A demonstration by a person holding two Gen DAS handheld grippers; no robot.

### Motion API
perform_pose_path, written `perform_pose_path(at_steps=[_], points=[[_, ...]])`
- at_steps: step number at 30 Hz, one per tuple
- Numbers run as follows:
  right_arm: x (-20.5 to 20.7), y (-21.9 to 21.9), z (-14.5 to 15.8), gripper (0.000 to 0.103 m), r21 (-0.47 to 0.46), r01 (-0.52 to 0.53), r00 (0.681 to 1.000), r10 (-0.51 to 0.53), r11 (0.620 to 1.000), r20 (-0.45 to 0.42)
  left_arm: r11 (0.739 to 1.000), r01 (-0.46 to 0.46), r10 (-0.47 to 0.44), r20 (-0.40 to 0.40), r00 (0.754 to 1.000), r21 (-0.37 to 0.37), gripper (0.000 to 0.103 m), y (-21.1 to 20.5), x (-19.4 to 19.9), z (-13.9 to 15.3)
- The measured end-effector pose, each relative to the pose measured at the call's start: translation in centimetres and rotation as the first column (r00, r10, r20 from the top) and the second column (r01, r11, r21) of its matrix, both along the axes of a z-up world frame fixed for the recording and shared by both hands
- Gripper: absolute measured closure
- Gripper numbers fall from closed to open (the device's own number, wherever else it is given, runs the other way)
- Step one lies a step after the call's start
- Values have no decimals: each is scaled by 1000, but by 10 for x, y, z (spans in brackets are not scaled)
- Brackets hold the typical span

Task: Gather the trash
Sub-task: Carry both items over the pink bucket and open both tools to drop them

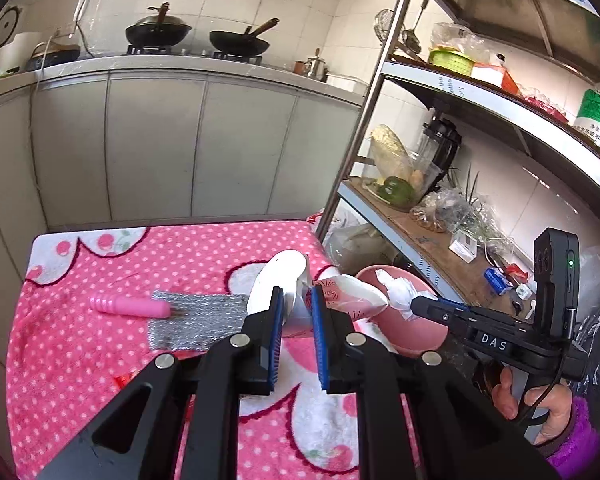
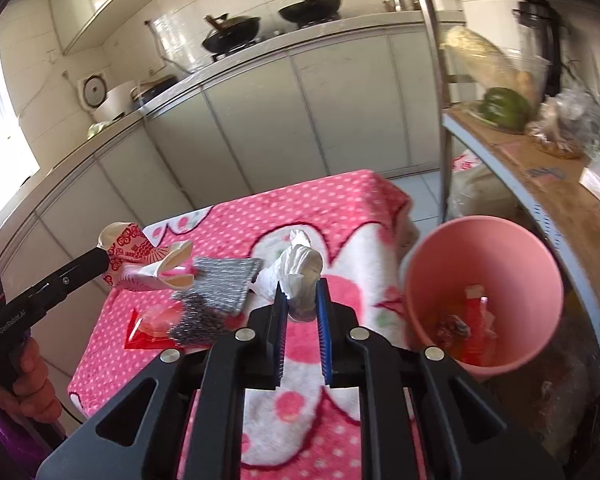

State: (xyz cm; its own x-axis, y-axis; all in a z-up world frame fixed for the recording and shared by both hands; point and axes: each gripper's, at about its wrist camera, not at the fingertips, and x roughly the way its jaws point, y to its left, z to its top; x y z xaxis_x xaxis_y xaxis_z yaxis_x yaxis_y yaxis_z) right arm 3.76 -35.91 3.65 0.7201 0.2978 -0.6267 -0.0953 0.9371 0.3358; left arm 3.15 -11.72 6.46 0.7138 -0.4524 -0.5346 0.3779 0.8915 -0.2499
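You're in a lived-in home kitchen. At the top of the left wrist view, two black woks [image 1: 158,32] sit on a gas hob along a tiled wall, above grey cabinet doors [image 1: 152,144]. A rice cooker [image 1: 4,54] stands upper left; on the right, a metal shelf rack [image 1: 452,92] holds a blender [image 1: 440,144] and vegetables.

pink dotted tablecloth [image 2: 332,208]: fuzzy fleece cloth
round pink bin [image 2: 540,264]: smooth matt plastic
silver scouring pad [image 1: 196,320]: rough metallic mesh
white crumpled tissue [image 2: 300,272]: soft paper
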Motion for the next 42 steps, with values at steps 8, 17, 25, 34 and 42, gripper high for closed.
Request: perform_pose_path(at_steps=[8,17,25,34,42], points=[[-14,-55,-6,89,-13,149,989,-149,989,-5,994,109,-109,3,994,27,90,-73,11,-4],[-11,-100,-36,89,-6,262,963,-262,965,-65,977,195,-192,-41,981,91,90,-144,34,-28],[-2,-130,-69,89,-11,329,935,-327,944,-140,956,255,-239,-117,964,144,90,-195,58,-68],[13,-146,-98,89,-34,365,910,-364,931,-200,937,288,-249,-198,948,198,90,-228,71,-110],[25,-149,-111,88,-49,364,906,-366,930,-215,933,284,-234,-229,945,220,89,-235,77,-129]])
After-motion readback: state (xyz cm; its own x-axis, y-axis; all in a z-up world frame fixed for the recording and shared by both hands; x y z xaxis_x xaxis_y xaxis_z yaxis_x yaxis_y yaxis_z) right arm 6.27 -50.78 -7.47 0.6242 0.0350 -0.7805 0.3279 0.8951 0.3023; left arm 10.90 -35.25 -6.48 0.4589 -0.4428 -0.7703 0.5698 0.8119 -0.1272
